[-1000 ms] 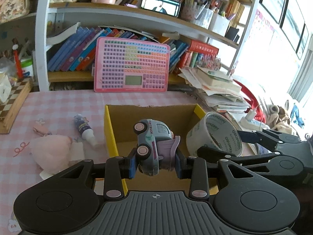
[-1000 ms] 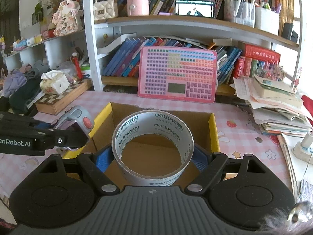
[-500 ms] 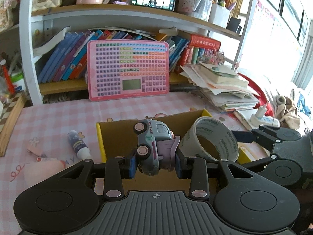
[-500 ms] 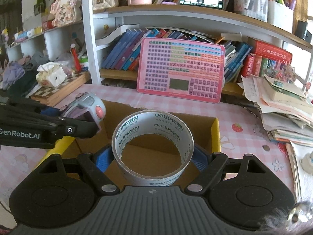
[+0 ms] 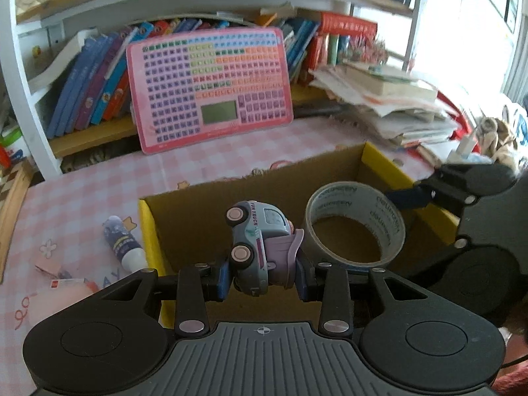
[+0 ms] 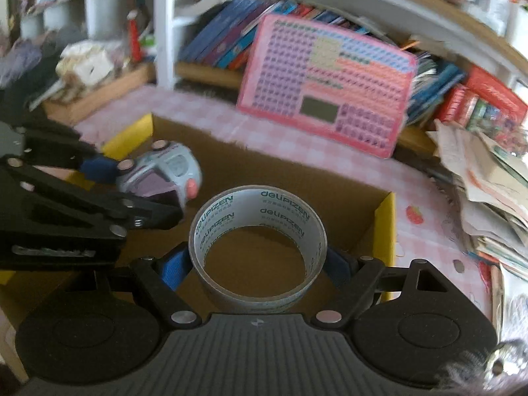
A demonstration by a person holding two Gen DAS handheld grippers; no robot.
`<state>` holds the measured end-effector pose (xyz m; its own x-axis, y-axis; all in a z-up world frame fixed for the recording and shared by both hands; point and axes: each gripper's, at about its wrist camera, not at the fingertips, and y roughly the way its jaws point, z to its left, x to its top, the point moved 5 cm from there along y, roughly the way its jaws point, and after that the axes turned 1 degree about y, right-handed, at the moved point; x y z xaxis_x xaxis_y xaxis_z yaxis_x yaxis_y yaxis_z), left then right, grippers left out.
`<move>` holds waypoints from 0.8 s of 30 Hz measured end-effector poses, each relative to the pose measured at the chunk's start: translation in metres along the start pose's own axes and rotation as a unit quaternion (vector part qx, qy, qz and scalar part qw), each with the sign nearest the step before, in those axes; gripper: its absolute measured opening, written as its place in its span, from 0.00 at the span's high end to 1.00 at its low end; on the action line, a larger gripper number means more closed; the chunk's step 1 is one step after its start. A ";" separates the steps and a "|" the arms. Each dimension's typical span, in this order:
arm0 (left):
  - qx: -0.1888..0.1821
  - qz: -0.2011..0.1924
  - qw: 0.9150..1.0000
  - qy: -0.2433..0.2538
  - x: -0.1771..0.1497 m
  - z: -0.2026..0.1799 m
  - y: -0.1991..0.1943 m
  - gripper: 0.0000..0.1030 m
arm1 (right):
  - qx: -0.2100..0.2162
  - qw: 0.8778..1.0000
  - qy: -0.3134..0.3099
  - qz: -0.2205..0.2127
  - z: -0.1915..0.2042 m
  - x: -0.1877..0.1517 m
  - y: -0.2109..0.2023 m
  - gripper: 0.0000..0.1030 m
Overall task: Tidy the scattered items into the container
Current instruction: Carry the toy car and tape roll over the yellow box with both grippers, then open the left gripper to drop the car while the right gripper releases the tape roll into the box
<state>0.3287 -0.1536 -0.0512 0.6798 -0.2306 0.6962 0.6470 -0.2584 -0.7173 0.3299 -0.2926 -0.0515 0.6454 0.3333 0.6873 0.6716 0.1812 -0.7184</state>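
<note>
Toy truck point(image 5: 260, 250) is sitting clamped, tipped on end, between the closed fingers of the left gripper point(image 5: 262, 280), hanging over the open cardboard box point(image 5: 148, 231). Tape roll point(image 6: 257, 247) is being squeezed across its width by the fingers of the right gripper point(image 6: 257, 264), also over the box interior, just beside the truck. Box is resting mid-desk on the pink checked desk point(image 5: 82, 191). A small bottle point(image 5: 123, 247) is lying just off the box's left wall. Pink keyboard toy point(image 5: 211, 85) is leaning at the desk's far edge.
</note>
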 end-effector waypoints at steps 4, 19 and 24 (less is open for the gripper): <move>0.009 0.016 1.000 0.020 -0.003 -0.001 0.012 0.66 | 0.010 0.998 -0.018 0.060 0.000 0.000 0.019 0.20; -0.022 0.046 0.995 0.087 -0.008 -0.022 0.018 0.65 | 0.029 0.990 -0.040 0.130 0.015 -0.017 0.027 0.20; -0.026 0.048 0.995 0.085 -0.007 -0.022 0.019 0.65 | 0.025 0.990 -0.036 0.133 0.014 -0.017 0.029 0.20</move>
<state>0.3289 -0.1772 -0.0691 0.6668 -0.4110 0.6216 0.5597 -0.2745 -0.7819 0.3332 -0.2798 -0.0850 0.7682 0.4402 0.4648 0.4614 0.1226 -0.8787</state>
